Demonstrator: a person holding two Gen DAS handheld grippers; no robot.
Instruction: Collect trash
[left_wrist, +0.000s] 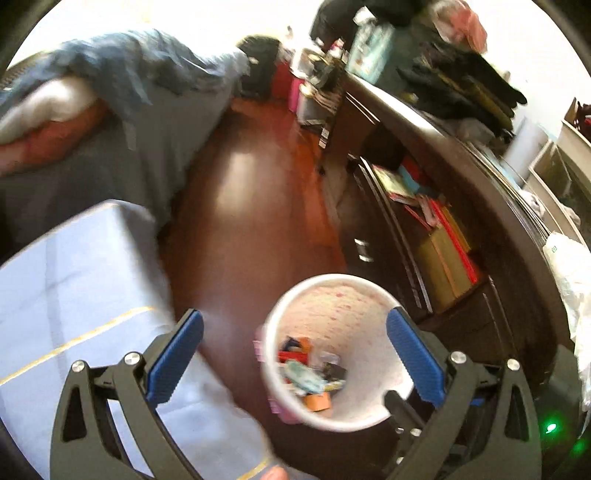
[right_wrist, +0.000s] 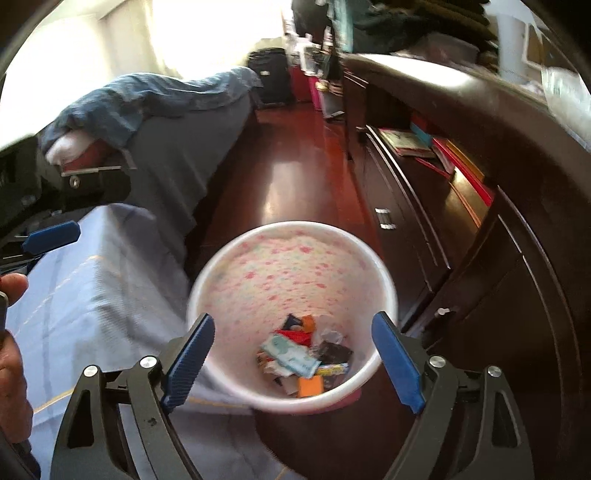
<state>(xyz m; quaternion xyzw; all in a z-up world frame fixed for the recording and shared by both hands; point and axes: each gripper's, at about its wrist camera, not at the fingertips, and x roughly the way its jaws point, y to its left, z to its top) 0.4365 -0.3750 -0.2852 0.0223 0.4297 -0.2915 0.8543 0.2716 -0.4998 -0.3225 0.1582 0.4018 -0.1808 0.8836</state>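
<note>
A white waste bin (right_wrist: 291, 258) with pink speckles stands on the red-brown floor, and it also shows in the left wrist view (left_wrist: 325, 306). Several wrappers and scraps of trash (right_wrist: 306, 354) lie at its bottom, also seen in the left wrist view (left_wrist: 314, 373). My right gripper (right_wrist: 293, 363) is open and empty, held above the bin's mouth. My left gripper (left_wrist: 295, 363) is open and empty, above the bin's left rim. The left gripper's blue finger (right_wrist: 51, 234) shows at the left edge of the right wrist view.
A bed with a pale blue sheet (left_wrist: 74, 295) and a grey cover (right_wrist: 177, 147) lies to the left. A dark wooden cabinet (right_wrist: 480, 240) with books on a shelf (left_wrist: 436, 221) runs along the right. A black suitcase (right_wrist: 271, 77) stands far down the floor.
</note>
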